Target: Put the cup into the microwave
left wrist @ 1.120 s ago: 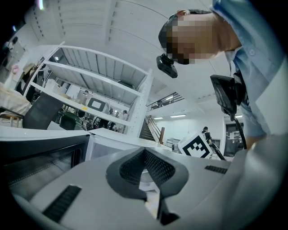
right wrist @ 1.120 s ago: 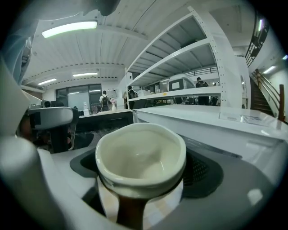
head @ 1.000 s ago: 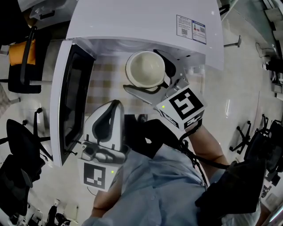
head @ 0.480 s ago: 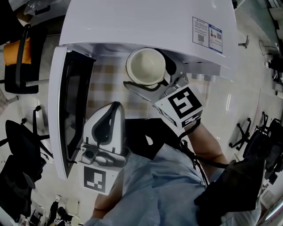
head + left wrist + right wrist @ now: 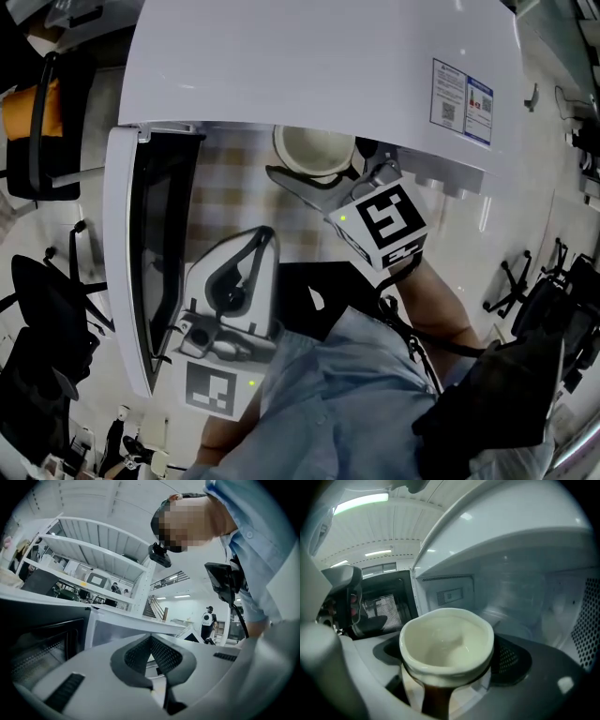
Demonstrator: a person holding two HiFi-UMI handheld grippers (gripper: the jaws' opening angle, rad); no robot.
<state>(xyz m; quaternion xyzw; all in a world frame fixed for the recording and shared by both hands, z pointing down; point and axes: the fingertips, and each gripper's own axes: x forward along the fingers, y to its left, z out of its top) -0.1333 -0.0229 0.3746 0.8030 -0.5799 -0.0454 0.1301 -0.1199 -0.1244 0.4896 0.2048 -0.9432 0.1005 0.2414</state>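
right gripper (image 5: 328, 178) gripped the cream cup (image 5: 314, 150), which sat just inside the microwave (image 5: 319, 66) mouth at 12 o'clock. left gripper (image 5: 261, 242) was closed and empty at 7 o'clock, beside the open door (image 5: 141, 272). judgement: hold cup level, push deeper, set down centrally, then release.

The microwave (image 5: 319, 66) is open at the front. Its door (image 5: 141, 253) stands out to the left and walls off that side. The roof overhangs the cup (image 5: 446, 641), which the right gripper (image 5: 316, 161) clamps in the mouth of the opening, so headroom above the rim is low. Past the cup there is free room up to the back wall (image 5: 520, 597) and the perforated right wall (image 5: 588, 620). The left gripper (image 5: 265, 234), jaws together, stands before the opening's left half, just beside the door, narrowing the way in
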